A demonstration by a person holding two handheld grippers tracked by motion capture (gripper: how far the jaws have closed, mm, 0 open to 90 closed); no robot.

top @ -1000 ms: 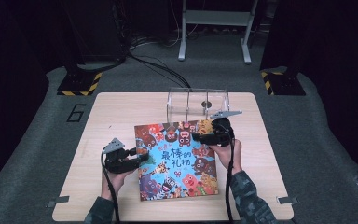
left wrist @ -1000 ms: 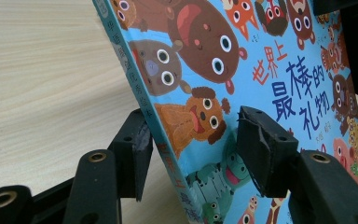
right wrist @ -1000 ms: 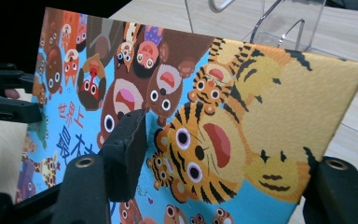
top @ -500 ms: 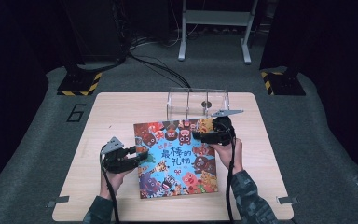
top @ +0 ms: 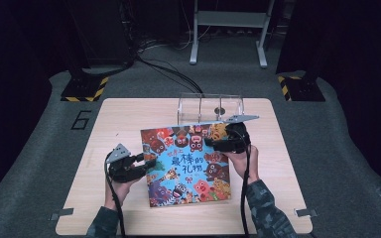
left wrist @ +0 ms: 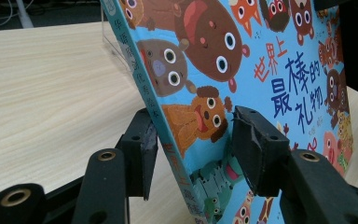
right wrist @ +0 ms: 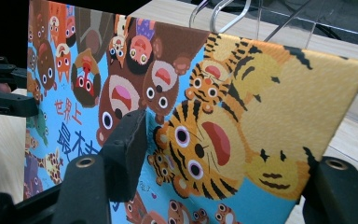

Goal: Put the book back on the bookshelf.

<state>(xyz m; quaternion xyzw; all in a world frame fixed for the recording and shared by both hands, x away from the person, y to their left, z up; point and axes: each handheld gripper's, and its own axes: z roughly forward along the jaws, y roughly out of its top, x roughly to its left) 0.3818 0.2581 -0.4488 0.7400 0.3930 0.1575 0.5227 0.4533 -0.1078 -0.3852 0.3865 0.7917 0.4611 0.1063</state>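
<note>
A picture book point(top: 186, 163) with cartoon animals on a blue cover is held tilted above the wooden table point(top: 119, 119). My right gripper point(top: 219, 144) is shut on its far right corner. In the right gripper view one pad point(right wrist: 126, 149) presses on the cover point(right wrist: 242, 107) by the tiger, with the other jaw behind the corner. My left gripper point(top: 146, 166) stands at the spine edge. In the left gripper view the spine point(left wrist: 161, 121) runs between the jaws of my left gripper point(left wrist: 196, 149). They have just been closing and still show a gap.
A clear plastic box point(top: 211, 106) with wire dividers stands at the table's far edge, just behind the book. Bare wood lies to the left and along the near edge. In the right gripper view, the left gripper point(right wrist: 4, 93) shows at the book's far side.
The left gripper's jaws have drawn a little closer around the book's spine edge. The book and both hands stay where they were.
</note>
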